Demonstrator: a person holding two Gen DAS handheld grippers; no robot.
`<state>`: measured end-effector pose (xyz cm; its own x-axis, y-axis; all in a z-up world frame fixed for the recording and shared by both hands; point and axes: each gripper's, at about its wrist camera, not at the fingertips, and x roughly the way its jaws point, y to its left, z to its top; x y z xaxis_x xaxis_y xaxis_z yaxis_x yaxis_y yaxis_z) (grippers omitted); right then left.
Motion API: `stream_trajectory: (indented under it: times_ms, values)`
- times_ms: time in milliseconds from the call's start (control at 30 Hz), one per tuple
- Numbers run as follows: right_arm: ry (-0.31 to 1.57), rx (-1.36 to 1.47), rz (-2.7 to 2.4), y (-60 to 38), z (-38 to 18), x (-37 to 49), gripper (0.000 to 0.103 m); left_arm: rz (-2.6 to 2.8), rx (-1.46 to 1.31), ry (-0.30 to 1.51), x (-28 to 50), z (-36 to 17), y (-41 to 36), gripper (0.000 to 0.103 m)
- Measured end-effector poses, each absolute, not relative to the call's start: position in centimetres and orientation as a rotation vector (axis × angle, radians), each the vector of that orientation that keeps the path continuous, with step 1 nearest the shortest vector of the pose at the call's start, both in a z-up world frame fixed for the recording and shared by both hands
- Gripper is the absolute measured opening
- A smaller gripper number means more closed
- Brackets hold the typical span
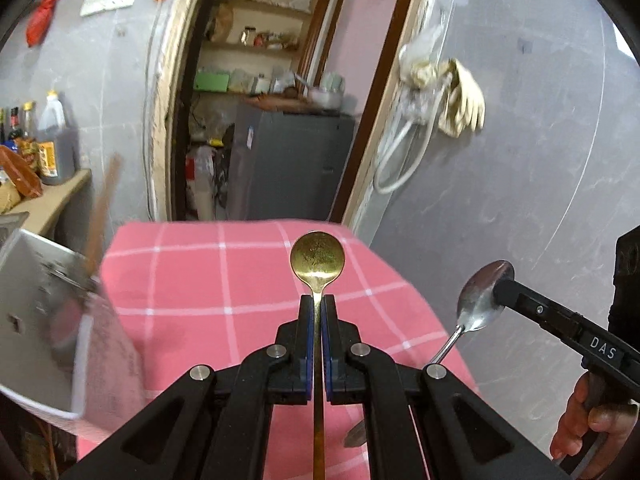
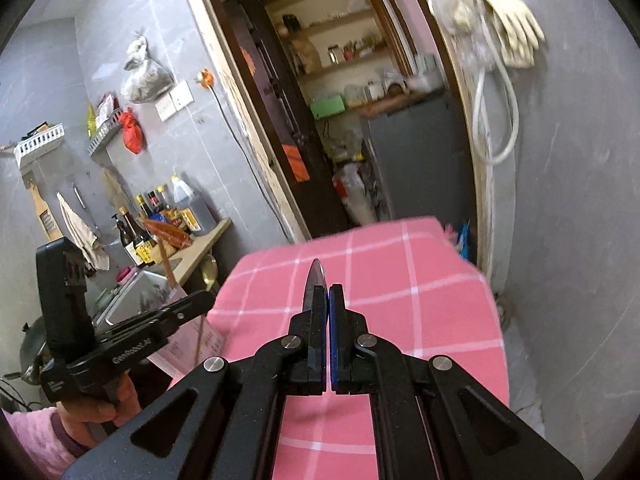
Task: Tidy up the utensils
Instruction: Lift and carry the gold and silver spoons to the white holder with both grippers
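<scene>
Two tongs, a spoon in each, over a pink table.

The left tongs (image 1: 318,312) are squeezed tight on the thin handle of a gold spoon (image 1: 318,261), its round bowl sticking out past the tips. The right tongs (image 2: 327,300) are pinched shut on the bowl of a silver spoon (image 1: 482,298), with its handle hanging below them. A pink checked cloth (image 1: 224,280) lies under both tongs.

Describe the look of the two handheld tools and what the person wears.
Both the left claw and the right claw are black, angular linkages with silver rivets and blue pads. White lettering marks their sides. A fluffy pink sleeve covers the left arm.
</scene>
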<state>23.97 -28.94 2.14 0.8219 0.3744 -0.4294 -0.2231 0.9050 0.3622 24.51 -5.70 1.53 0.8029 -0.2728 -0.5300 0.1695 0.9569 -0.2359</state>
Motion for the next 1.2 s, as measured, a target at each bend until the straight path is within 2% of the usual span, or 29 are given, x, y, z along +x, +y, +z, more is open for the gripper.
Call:
stream_trajectory:
  times_ms: [267,567,933,1200]
  values:
    - [0.389,0.261,0.351,-25.0,8.4,22.8,0.002,-0.214,-0.206,0.475,21.5,6.5,-1.0,0.004]
    - [0.295,0.192,0.444,-16.9,12.8,23.9,0.002,-0.091,-0.205,0.332,19.0,10.2,5.6,0.004]
    - [0.343,-0.013,0.492,-8.1,12.3,24.6,0.002,-0.051,-0.293,0.302,21.2,7.0,10.9,0.004]
    - [0.376,-0.130,0.497,-5.8,11.2,23.9,0.002,-0.047,-0.362,0.276,22.6,4.9,11.8,0.004]
